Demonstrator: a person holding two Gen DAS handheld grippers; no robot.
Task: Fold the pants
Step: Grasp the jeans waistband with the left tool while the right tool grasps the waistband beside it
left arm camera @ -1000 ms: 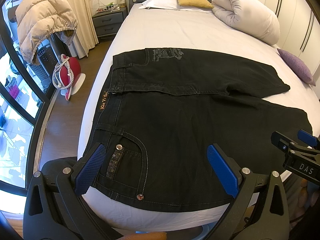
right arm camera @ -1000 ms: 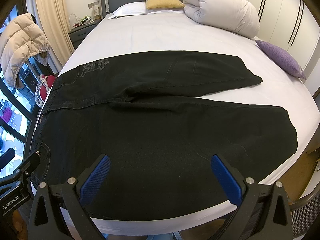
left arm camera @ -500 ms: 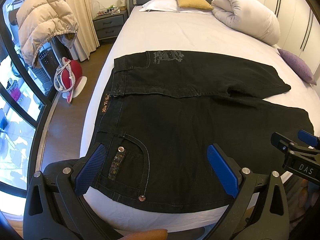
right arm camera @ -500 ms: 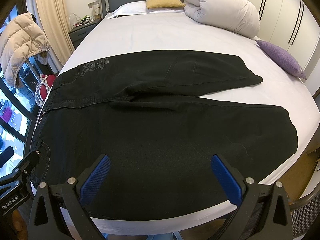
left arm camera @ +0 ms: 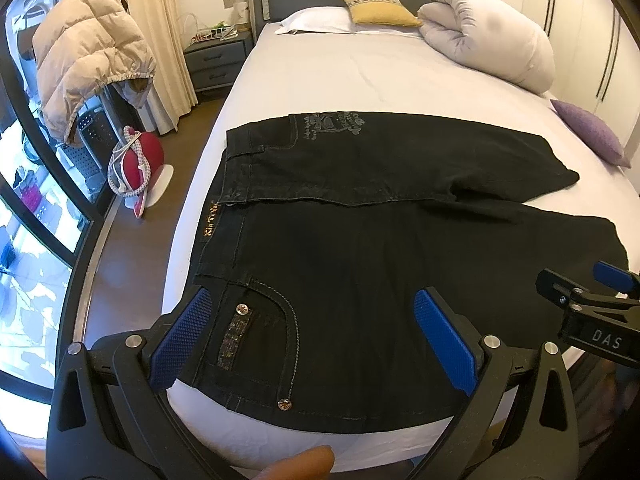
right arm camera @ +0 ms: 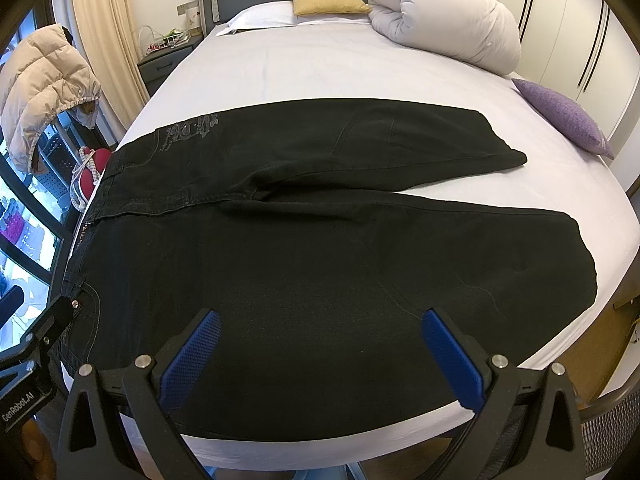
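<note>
Black pants (left arm camera: pixel 360 248) lie spread flat across the white bed (left arm camera: pixel 344 72), waistband at the left, both legs running right; they also show in the right wrist view (right arm camera: pixel 320 248). My left gripper (left arm camera: pixel 312 336) is open and empty, hovering above the near front pocket by the waistband. My right gripper (right arm camera: pixel 320 356) is open and empty, hovering above the near leg's front edge. The right gripper's side shows at the right edge of the left wrist view (left arm camera: pixel 592 320). The left gripper's side shows at the left edge of the right wrist view (right arm camera: pixel 36 352).
A rolled white duvet (left arm camera: pixel 488 28), a yellow cushion (left arm camera: pixel 376 14), a white pillow (left arm camera: pixel 312 24) and a purple cushion (left arm camera: pixel 588 132) lie on the bed. A nightstand (left arm camera: pixel 216 60), a beige jacket (left arm camera: pixel 88 68) and a red item (left arm camera: pixel 140 160) stand left of the bed.
The left gripper has drawn back and up a little, so the pants look slightly farther away. The right gripper has hardly moved. Both stay open.
</note>
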